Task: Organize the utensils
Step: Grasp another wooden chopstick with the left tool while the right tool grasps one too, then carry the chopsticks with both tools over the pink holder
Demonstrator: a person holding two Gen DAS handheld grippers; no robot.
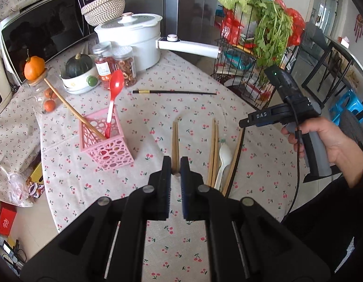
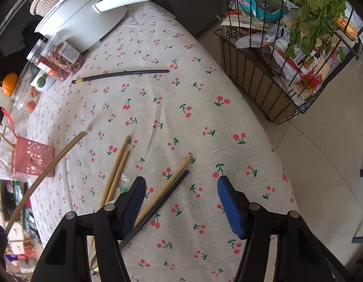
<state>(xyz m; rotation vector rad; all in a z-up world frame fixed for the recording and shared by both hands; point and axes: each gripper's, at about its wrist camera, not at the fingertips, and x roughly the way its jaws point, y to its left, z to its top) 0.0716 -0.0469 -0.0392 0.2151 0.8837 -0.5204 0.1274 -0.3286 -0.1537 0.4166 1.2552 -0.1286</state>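
Left gripper (image 1: 175,164) pinches paired bamboo chopsticks (image 1: 175,138) near centre frame; right gripper (image 2: 180,188) spread, empty. Risk: pair scissoring, missing pink perforated plastic holder (image 1: 106,141).

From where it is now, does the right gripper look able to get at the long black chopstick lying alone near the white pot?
Probably yes. The right gripper is open and the long black chopstick lies alone on bare cherry-print tablecloth, nothing between them; it is only farther off than the wooden chopsticks.

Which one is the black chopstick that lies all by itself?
Find the big white cooking pot at the table's back. In front of it lies one long black chopstick with a gold band; the other loose chopsticks sit grouped nearer the grippers.
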